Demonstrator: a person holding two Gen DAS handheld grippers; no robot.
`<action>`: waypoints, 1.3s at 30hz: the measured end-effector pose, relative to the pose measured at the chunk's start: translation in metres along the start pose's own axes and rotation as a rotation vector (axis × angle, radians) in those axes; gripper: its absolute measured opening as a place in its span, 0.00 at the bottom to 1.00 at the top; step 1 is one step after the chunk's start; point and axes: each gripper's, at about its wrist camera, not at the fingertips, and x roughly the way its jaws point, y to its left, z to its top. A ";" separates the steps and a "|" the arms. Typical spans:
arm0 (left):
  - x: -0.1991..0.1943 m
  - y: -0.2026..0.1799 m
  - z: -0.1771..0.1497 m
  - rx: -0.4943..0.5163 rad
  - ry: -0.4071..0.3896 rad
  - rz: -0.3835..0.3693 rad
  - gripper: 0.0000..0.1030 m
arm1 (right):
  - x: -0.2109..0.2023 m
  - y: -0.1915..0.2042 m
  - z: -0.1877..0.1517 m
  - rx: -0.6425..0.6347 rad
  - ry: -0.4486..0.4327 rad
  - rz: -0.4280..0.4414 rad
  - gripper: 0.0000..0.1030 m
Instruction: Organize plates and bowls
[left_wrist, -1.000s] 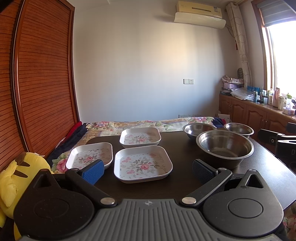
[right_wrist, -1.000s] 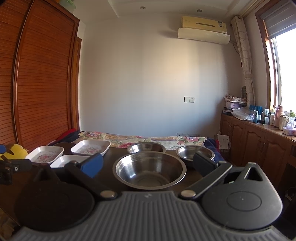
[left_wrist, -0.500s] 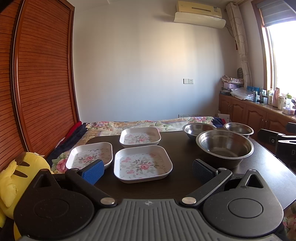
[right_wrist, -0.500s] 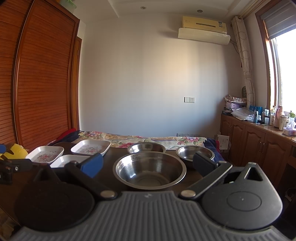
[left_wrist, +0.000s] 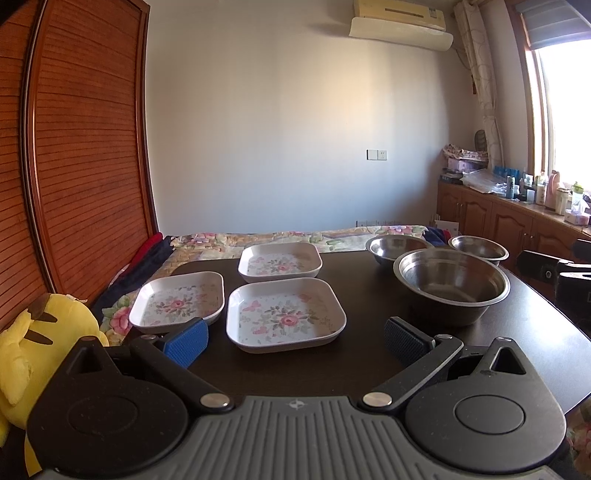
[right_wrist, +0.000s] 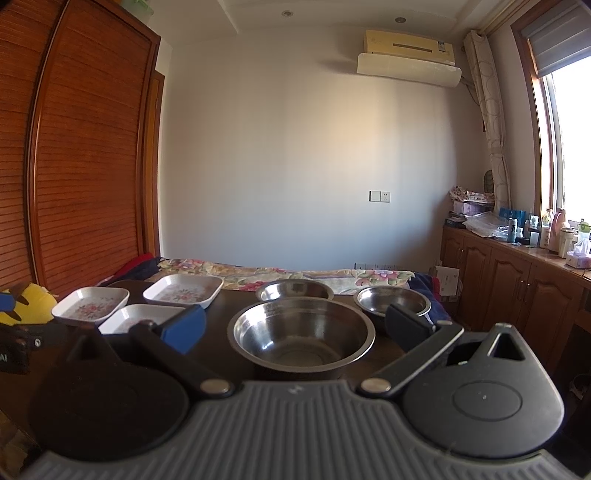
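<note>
A bare strip of the dark wooden table (left_wrist: 365, 295) runs between the three white square floral plates (left_wrist: 284, 314) on the left and the large steel bowl (left_wrist: 450, 284) on the right, wide enough for a gripper to pass. Two smaller steel bowls (right_wrist: 391, 301) crowd just behind the large one, blocking its far side. The near table edge before the plates lies bare.

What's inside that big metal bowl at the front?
The big metal bowl looks empty: only bare shiny steel with reflections shows. Its near inner wall is hidden by its own rim. Two smaller bowls sit behind it.
</note>
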 end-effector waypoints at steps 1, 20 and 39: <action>0.000 0.001 -0.001 -0.001 0.002 0.000 1.00 | 0.000 0.000 -0.001 -0.001 0.002 0.000 1.00; 0.054 0.035 -0.011 -0.008 0.121 0.013 0.99 | 0.046 0.038 -0.002 -0.054 0.066 0.158 1.00; 0.124 0.077 -0.004 -0.043 0.218 0.039 0.93 | 0.123 0.082 0.005 -0.083 0.196 0.370 0.99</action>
